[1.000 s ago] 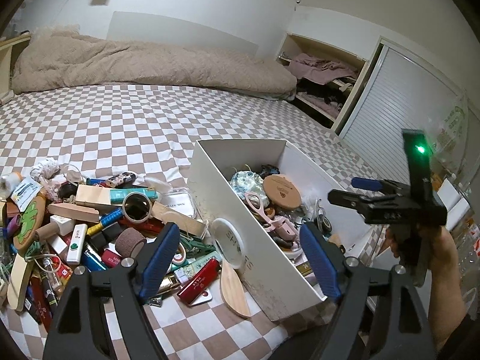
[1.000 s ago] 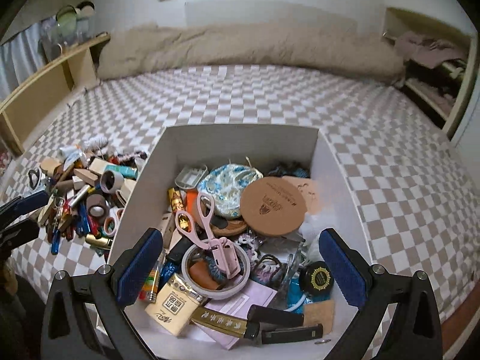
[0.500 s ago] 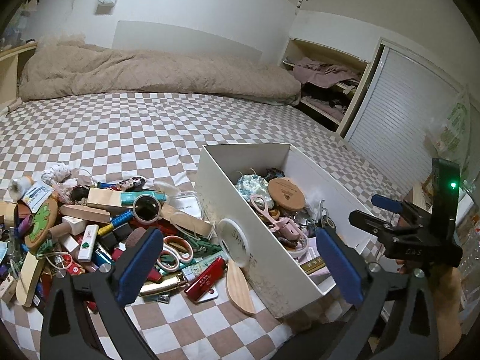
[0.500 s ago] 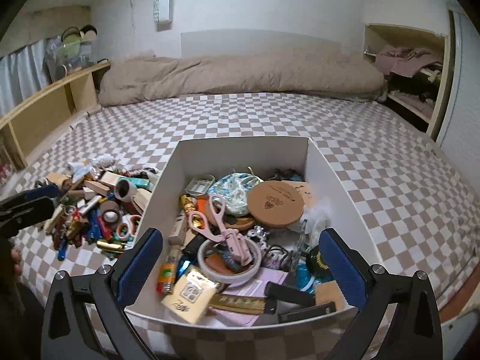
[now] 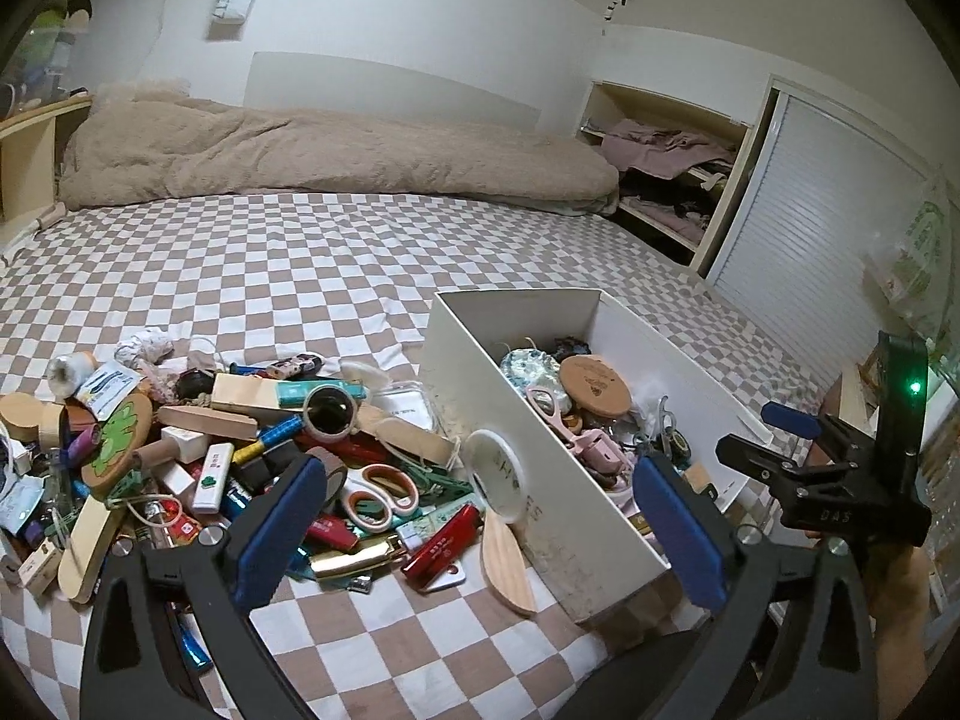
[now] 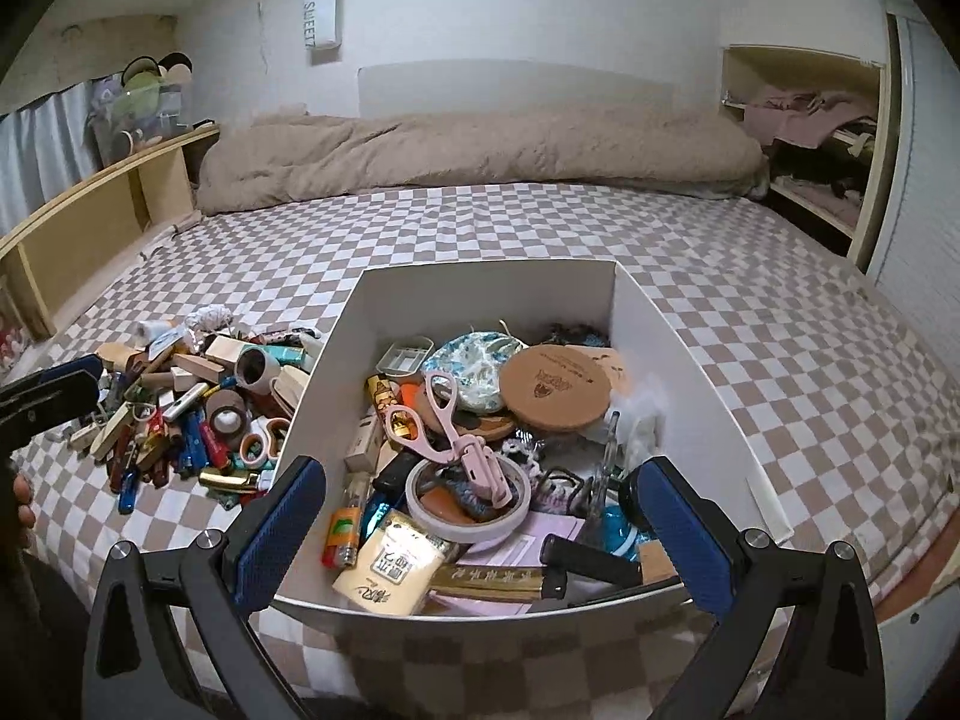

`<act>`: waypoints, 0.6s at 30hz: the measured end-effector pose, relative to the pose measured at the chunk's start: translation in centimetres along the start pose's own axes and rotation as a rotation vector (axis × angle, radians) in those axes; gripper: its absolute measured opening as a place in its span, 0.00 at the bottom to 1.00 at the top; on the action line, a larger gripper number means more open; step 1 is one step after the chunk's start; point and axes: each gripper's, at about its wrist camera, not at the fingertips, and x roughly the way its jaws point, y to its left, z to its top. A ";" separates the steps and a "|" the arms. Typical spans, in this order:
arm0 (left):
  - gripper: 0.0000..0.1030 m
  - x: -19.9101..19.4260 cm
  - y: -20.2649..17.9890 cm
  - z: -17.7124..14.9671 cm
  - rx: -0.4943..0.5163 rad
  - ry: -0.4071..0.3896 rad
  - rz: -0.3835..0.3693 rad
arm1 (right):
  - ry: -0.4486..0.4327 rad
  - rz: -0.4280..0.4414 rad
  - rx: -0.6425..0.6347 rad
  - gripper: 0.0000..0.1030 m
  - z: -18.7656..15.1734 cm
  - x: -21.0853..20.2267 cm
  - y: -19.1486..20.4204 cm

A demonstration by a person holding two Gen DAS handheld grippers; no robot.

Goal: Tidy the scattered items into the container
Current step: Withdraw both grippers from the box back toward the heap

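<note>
Both grippers spread wide, nothing held.
White box (image 6: 690,360) on bed: pink scissors (image 6: 456,438), tape roll (image 6: 468,498), cork disc (image 6: 555,384); loose pile (image 5: 210,456) left of it.

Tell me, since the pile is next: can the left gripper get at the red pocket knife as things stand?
Probably yes. The left gripper is open and holds nothing, and the red pocket knife lies on top at the pile's near edge, beside the white box, with nothing over it.
</note>
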 end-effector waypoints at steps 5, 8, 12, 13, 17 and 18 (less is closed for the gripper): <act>1.00 -0.5 0.8 -0.2 -0.007 0.003 0.008 | -0.006 0.006 -0.003 1.00 0.3 -0.4 0.6; 1.00 -1.0 1.4 -0.2 -0.014 -0.002 0.016 | -0.019 0.013 -0.010 1.00 0.9 -0.7 1.2; 1.00 -1.9 2.6 -0.1 -0.029 -0.015 0.036 | -0.036 0.026 -0.036 1.00 1.8 -0.8 2.7; 1.00 -2.2 3.1 0.0 -0.036 -0.018 0.045 | -0.038 0.031 -0.041 1.00 2.0 -0.7 3.1; 1.00 -3.2 4.8 0.2 -0.060 -0.030 0.068 | -0.049 0.055 -0.062 1.00 2.7 -0.5 5.0; 1.00 -3.5 5.1 0.3 -0.064 -0.033 0.077 | -0.050 0.060 -0.068 1.00 2.9 -0.3 5.5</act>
